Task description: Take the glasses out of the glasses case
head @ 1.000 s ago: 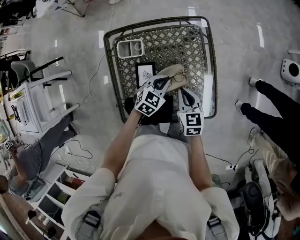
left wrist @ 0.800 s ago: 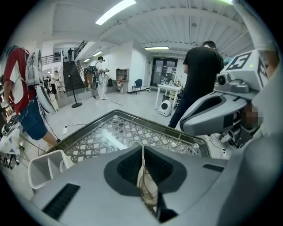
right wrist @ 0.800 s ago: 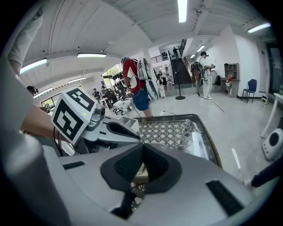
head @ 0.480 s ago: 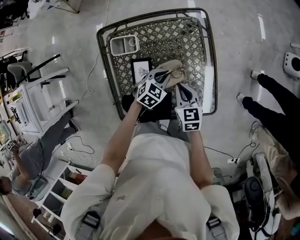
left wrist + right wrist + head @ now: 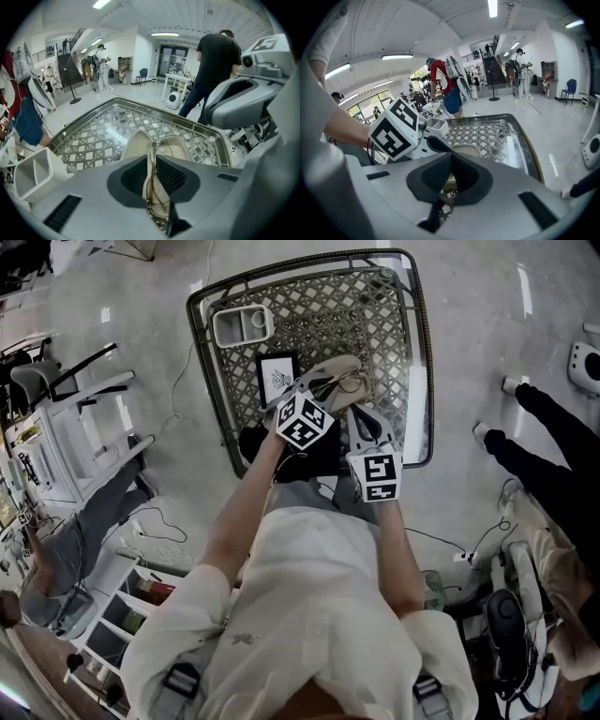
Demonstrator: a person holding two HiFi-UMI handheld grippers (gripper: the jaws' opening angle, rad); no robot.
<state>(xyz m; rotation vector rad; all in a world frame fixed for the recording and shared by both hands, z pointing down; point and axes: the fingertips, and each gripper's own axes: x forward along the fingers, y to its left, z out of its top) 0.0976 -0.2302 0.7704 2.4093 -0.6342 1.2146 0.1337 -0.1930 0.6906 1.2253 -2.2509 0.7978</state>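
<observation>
Head view: a lattice-topped table (image 5: 319, 315) fills the upper middle; a white two-part tray (image 5: 242, 326) sits in its far left corner, and an upright-printed card (image 5: 277, 376) lies nearer the middle, just left of the open beige glasses case (image 5: 339, 371); the glasses (image 5: 349, 383) lie over the case's hollow; the left gripper (image 5: 323, 395) reaches onto the case from the near side, and the right gripper (image 5: 366, 420) sits just beside it at the case's near right end; a dark thing (image 5: 251, 442) lies at the table's near edge, partly under the arms, and I cannot tell what it is; the far half and the right side of the tabletop are bare lattice; a person's dark legs (image 5: 539, 442) stand on the floor well off the right edge.

Left gripper view: the jaws are closed on the thin metal frame of the glasses, which runs up between the pads and out over the case; the tray stands low at the left; the other gripper's grey body crowds the right side; a person in black (image 5: 213, 61) stands beyond the table's far right corner.

Right gripper view: the jaw tips meet, right at the case's near edge; whether they pinch its rim I cannot tell; the left gripper's marker cube (image 5: 396, 126) looms close on the left; bare lattice stretches to the far rim.
</observation>
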